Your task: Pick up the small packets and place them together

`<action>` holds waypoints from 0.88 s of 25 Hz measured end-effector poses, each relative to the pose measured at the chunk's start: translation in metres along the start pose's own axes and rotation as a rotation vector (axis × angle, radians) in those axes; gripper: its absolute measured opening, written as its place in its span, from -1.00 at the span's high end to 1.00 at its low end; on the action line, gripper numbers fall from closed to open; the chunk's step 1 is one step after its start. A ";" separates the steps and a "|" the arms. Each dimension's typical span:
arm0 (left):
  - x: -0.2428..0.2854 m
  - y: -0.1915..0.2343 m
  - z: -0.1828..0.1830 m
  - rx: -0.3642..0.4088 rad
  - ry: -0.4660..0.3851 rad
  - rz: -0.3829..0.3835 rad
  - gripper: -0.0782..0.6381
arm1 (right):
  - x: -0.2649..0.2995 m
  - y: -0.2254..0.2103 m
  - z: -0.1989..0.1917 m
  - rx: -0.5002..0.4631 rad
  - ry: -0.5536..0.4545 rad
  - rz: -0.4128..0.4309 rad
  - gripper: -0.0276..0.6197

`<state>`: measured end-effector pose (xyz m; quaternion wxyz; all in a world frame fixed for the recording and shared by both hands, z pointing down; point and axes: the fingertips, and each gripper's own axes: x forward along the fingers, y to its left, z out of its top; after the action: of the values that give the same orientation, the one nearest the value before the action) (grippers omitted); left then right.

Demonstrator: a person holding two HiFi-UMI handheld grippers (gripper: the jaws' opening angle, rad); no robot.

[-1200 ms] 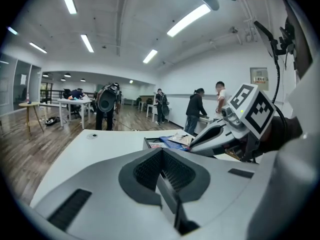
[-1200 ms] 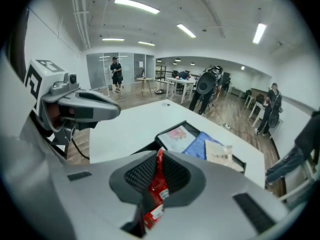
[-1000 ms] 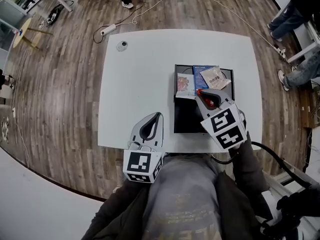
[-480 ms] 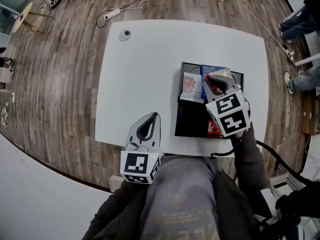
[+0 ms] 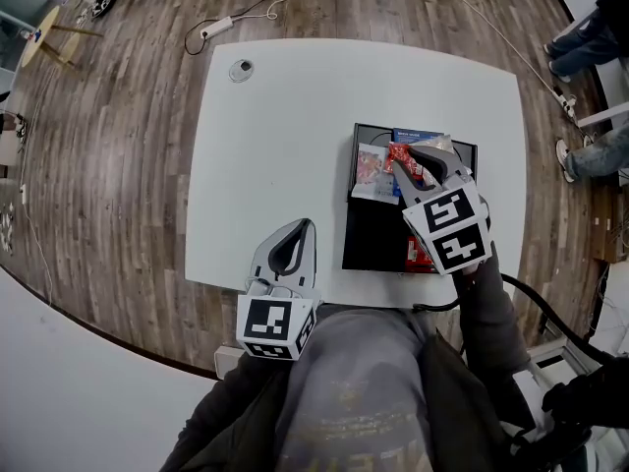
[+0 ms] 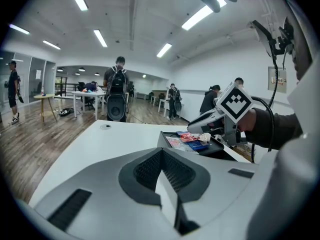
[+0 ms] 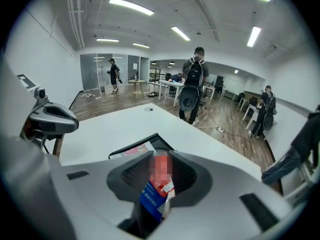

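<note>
A black tray [image 5: 369, 239] sits on the white table [image 5: 275, 146]. At its far end lie a pink-white packet [image 5: 371, 165], a blue packet [image 5: 413, 136] and a red packet [image 5: 398, 154], close together. My right gripper [image 5: 417, 161] hangs over that pile. Its jaws have just been opening, and the red packet [image 7: 161, 176] shows in the gap between them, lying over the blue packet [image 7: 149, 199]. Another red packet [image 5: 417, 254] lies at the tray's near right, partly hidden by the gripper. My left gripper [image 5: 294, 241] is shut and empty over the table's near edge.
A small round object [image 5: 241, 68] lies at the table's far left corner. A power strip [image 5: 218, 28] and cables run on the wooden floor beyond. People stand at the right edge [image 5: 590, 42] and far side of the room.
My right gripper carried the red packet away from me along the tray to the far pile, and the packet now shows past its tips. The left gripper barely moved.
</note>
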<state>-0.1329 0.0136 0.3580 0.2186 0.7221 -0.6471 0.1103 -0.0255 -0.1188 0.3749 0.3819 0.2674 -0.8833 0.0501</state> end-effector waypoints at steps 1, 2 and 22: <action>-0.001 0.000 0.001 0.002 -0.002 -0.002 0.78 | -0.002 0.000 0.001 -0.002 -0.004 -0.007 0.67; -0.001 0.000 0.001 0.004 -0.005 -0.005 0.78 | -0.005 0.000 0.003 -0.003 -0.009 -0.016 0.67; 0.002 -0.078 0.004 0.153 -0.009 -0.302 0.78 | -0.085 0.017 -0.107 0.194 0.095 -0.151 0.68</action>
<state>-0.0566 0.0149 0.3422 0.1742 0.8262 -0.5218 0.1217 0.0836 -0.0361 0.3927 0.3982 0.3660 -0.8327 0.1190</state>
